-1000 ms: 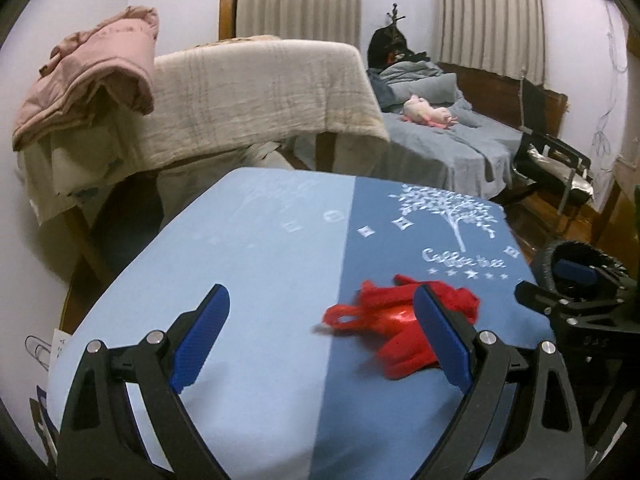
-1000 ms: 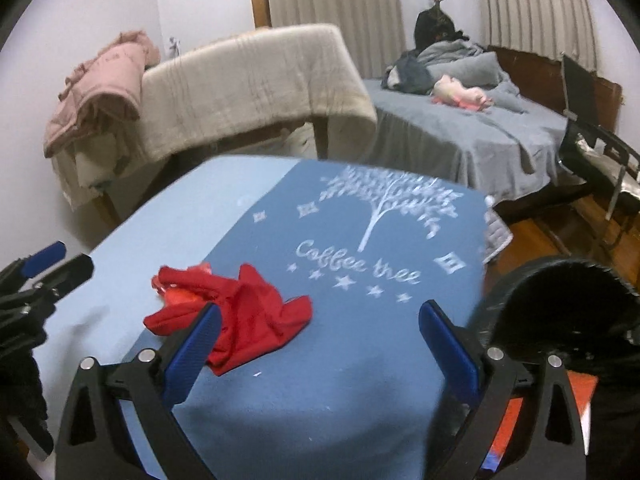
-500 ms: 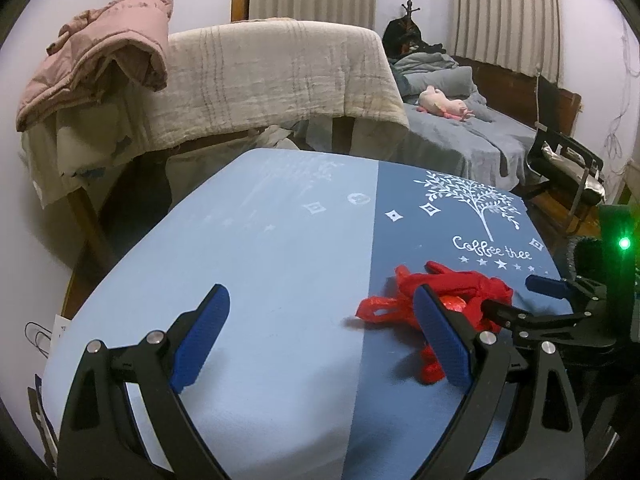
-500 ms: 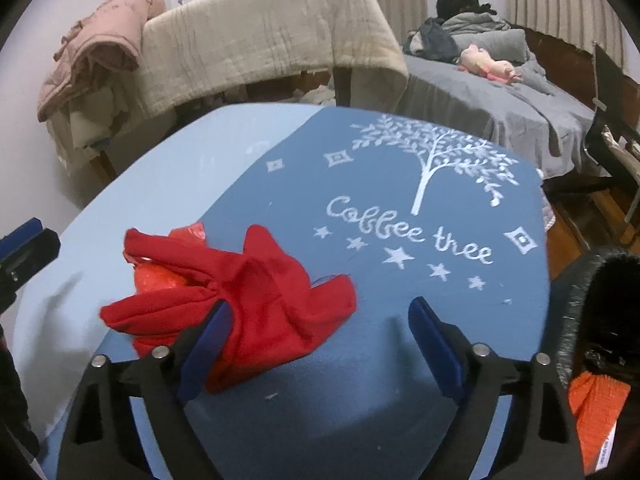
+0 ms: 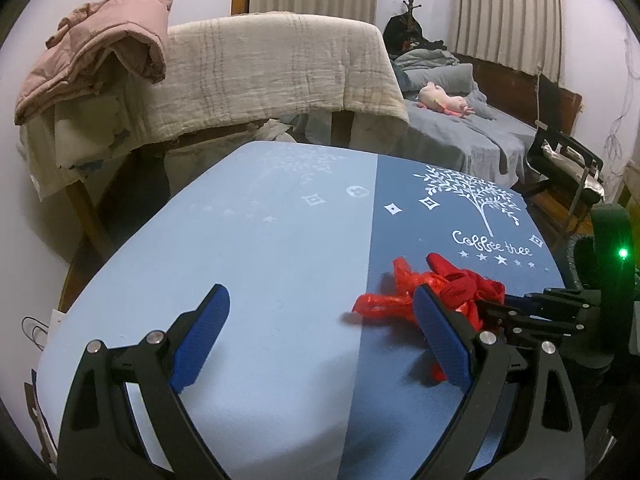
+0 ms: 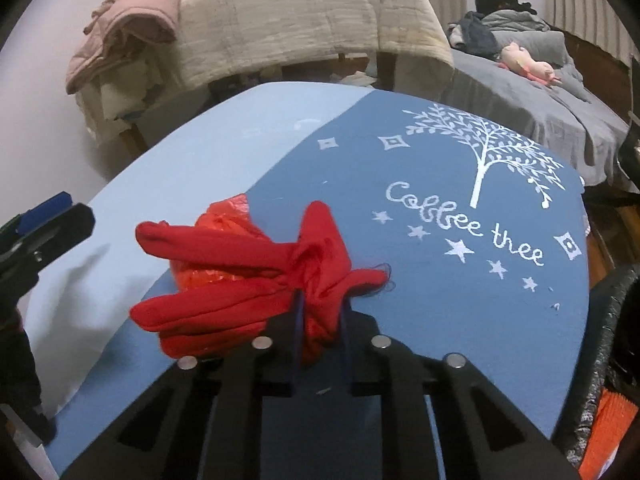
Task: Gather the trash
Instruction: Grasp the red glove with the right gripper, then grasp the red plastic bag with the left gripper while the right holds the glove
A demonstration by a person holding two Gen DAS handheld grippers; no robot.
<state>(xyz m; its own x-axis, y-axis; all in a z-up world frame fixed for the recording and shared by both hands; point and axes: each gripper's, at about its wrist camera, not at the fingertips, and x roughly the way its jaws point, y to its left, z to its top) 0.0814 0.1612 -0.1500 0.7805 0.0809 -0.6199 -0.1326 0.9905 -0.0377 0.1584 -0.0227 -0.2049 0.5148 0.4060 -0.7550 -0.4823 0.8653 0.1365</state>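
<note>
1. Red cloth (image 6: 256,280), bunched up with a crinkly red plastic bag (image 6: 224,216) under it, is lying left of centre in the right wrist view, on the blue tablecloth (image 6: 400,300) beside the "Coffee tree" print.
2. At the left edge of that view, the left gripper (image 5: 320,340) is hovering with its jaws wide apart and nothing between them; in its own view the blue pads (image 5: 200,332) are framing bare tablecloth, with the red bundle at the lower right.
3. At lower centre, the right gripper (image 6: 320,320) is now pinching a fold of the red cloth; its jaws, spread wide a second ago, have just been closing and are now nearly together, with cloth bulging between them.
4. That grip is likely making the bundle ready to lift.
5. At the far right edge, a dark bin rim (image 6: 608,340) with something orange inside is probably waiting as the drop point.
</note>
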